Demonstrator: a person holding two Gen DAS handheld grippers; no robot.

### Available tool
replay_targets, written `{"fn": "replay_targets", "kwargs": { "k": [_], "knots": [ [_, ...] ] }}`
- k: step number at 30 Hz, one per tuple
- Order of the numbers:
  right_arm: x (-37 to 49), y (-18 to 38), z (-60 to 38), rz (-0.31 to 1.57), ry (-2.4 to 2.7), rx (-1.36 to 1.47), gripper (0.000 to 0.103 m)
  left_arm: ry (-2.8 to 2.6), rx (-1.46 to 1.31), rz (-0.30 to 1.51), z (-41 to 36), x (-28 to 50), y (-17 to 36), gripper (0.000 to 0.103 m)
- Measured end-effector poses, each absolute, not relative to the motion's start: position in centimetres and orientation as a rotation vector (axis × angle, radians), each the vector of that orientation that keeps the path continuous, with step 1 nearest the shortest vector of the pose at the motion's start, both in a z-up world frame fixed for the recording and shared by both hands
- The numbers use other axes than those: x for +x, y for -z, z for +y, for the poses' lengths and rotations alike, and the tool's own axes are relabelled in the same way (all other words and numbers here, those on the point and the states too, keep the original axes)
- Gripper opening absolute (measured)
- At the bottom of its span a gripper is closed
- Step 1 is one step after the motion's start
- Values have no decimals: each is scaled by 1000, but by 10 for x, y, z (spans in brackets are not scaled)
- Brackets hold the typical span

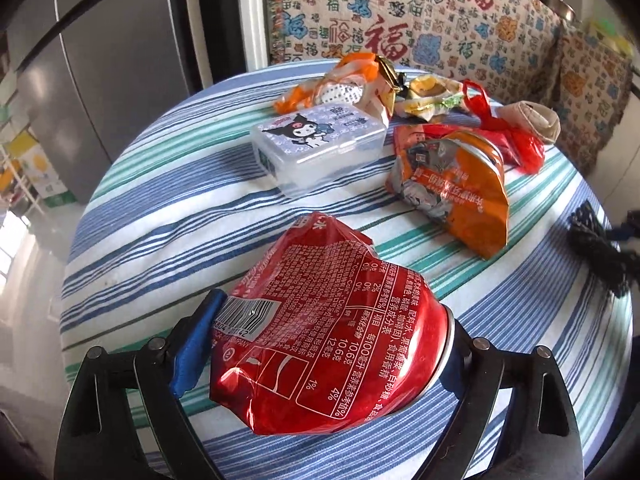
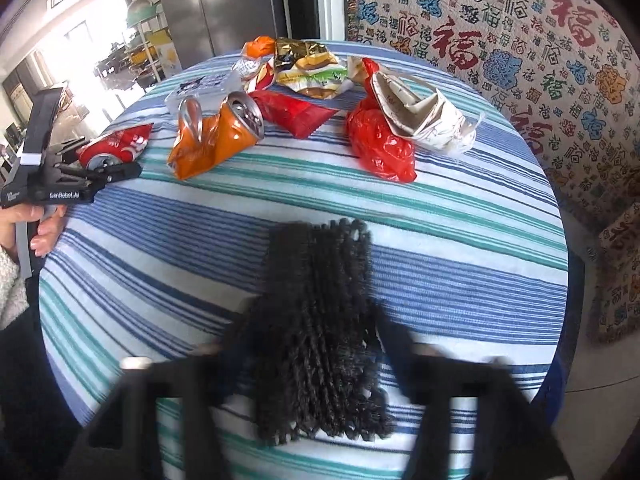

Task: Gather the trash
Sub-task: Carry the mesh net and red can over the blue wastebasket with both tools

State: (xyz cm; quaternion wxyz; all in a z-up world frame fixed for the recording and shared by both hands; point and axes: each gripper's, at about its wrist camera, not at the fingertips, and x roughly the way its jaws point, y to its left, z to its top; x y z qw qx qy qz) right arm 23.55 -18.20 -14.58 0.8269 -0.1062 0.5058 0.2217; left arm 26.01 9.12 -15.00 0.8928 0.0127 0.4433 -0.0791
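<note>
My left gripper (image 1: pixel 332 312) is shut on a crushed red cola can (image 1: pixel 320 340), its blue pads (image 1: pixel 196 344) pressing both sides, low over the near edge of the striped table (image 1: pixel 180 216). In the right wrist view that can (image 2: pixel 116 146) shows at the far left. My right gripper (image 2: pixel 312 344) is shut on a black knitted cloth (image 2: pixel 316 312) whose free end lies on the tablecloth. A crushed orange can (image 2: pixel 216 136), a red plastic bag (image 2: pixel 380 148), a crumpled paper cup (image 2: pixel 416 112) and wrappers (image 2: pixel 308 68) lie further back.
A clear plastic box with a cartoon sticker (image 1: pixel 320 144) stands mid-table. A red snack wrapper (image 2: pixel 296 114) lies beside the orange can. A sofa with a patterned cover (image 2: pixel 520 40) runs behind and to the right; a grey fridge (image 1: pixel 112 60) stands at the left.
</note>
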Motion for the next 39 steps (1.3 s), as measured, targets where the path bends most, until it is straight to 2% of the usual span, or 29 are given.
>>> {"fn": "replay_targets", "kwargs": {
  "k": [8,16,21,30,39],
  "knots": [
    [229,109,-210,985,-433,-90,14,222,-25,840,66,239,104,91],
    [211,64,-295,863,-274,70,14,447,31,796,-57,228,60,92],
    [200,67,-387,861,-66,133,14,621,64,789,-155,230,51,92],
    [192,109,-513,902,143,276,14,826,141,803,-322,252,70,92],
    [208,141,-573,912,155,335,15,874,204,838,-422,269,114,92]
  ]
}}
